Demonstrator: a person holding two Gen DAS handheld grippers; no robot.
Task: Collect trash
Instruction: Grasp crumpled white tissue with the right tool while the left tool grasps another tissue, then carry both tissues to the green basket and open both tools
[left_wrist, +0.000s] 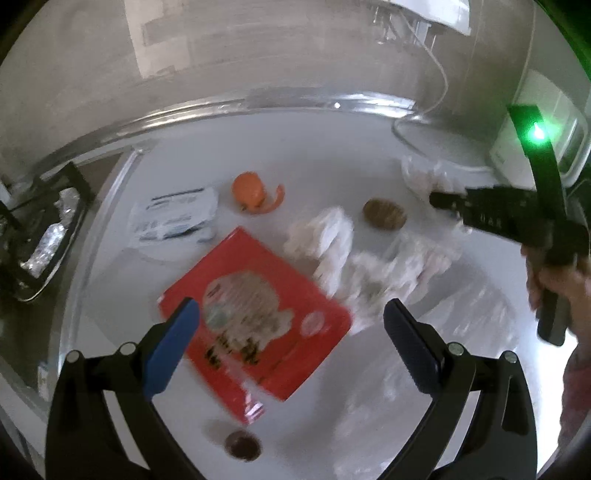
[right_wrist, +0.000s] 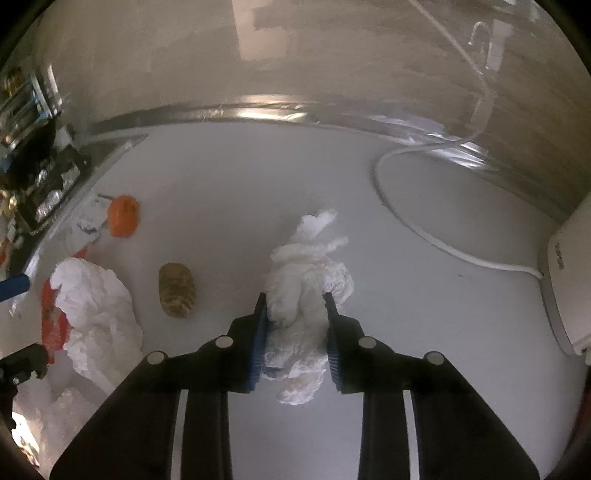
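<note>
On the white table (right_wrist: 229, 177), crumpled white tissue (right_wrist: 306, 280) pinched in right claw (right_wrist: 295, 299); left claw (left_wrist: 291, 314) agape.

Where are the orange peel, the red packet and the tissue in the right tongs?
orange peel (left_wrist: 248, 192): left wrist view, on the rounded dome of the peel.
red packet (left_wrist: 258, 295): left wrist view, on the printed middle of its face.
tissue (right_wrist: 299, 295): right wrist view, on the crumpled wad between the blue pads.
</note>
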